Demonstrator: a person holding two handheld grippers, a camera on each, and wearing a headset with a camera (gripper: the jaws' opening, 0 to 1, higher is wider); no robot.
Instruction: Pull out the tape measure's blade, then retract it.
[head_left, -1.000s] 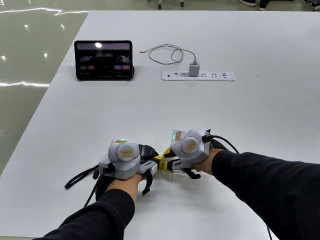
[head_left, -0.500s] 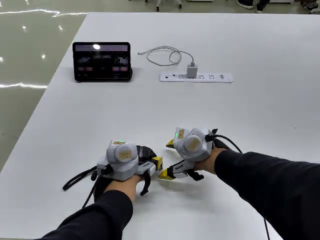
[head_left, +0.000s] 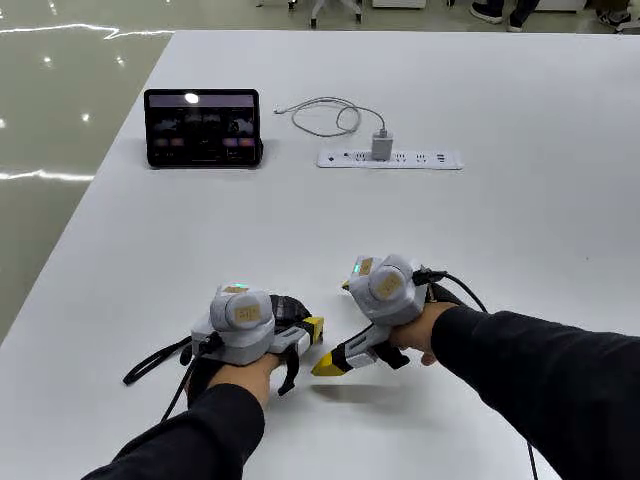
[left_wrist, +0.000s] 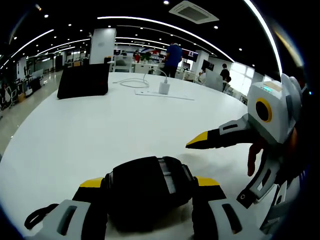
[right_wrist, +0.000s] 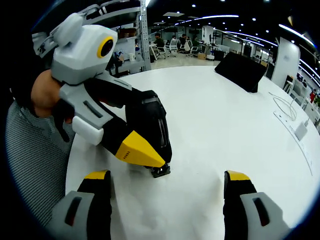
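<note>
The jaws of the left gripper (left_wrist: 150, 182) are closed on the tape measure (left_wrist: 147, 190), one yellow-tipped jaw on each side of its black case, and they press against it. The case rests on the white table (head_left: 450, 230), near the edge close to the person. In the right gripper view a small dark tab shows at the lower end of the case; whether any blade is out I cannot tell.

The jaws of the right gripper (right_wrist: 167, 176) stand wide open and hold nothing. This gripper is just beside the tape measure, at 3 o'clock from it in the head view, and one yellow tip points toward the case without touching it.

A black strap (head_left: 150, 360) lies on the table at 9 o'clock from the left gripper.

The table is plain, white and smooth. At 11 o'clock from the grippers, well apart, a dark tablet (head_left: 203, 127) stands; its screen has small tiles too small to read. At 12 o'clock lies a white power strip (head_left: 390, 159) with a white charger (head_left: 381, 144) plugged in, and a looped grey cable (head_left: 325, 112) behind it.

The floor (head_left: 60, 120) is glossy and greenish. The room is a large hall with long light strips (left_wrist: 150, 20) on a dark ceiling, and people (left_wrist: 173, 52) at the far side.
</note>
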